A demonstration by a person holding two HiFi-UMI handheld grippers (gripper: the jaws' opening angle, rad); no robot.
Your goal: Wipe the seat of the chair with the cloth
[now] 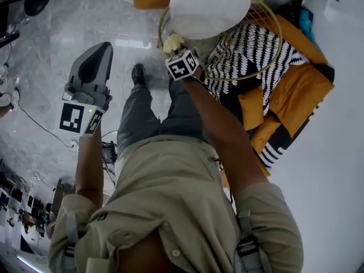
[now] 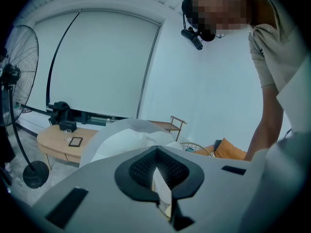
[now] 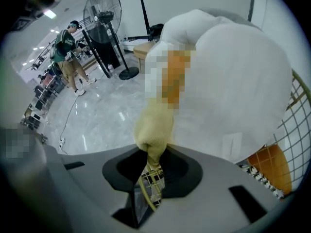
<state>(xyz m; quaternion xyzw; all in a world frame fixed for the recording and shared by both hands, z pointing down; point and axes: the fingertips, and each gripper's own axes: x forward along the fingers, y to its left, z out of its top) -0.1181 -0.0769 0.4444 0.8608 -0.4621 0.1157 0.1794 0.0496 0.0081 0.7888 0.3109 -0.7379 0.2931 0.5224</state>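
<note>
Over chair (image 1: 207, 7), hand-held gripper (image 3: 152, 165) (outstretched) pinches cloth (image 3: 153, 126).

Person: khaki short-sleeved shirt (image 1: 170, 198), grey trousers (image 1: 142, 115), black shoe (image 1: 138, 73). Grey straps (image 1: 248, 246) at the shoulders. Left claw (image 1: 102, 50) has a grey moulded shell. Black-and-white marker cubes (image 1: 79, 118) sit behind it and behind the right claw (image 1: 172, 45).

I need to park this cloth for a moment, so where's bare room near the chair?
The marble floor is bare left of the chair, beyond the shoe. The chair itself is crowded: a white cushion, a striped cushion and orange cushions fill its seat.
</note>
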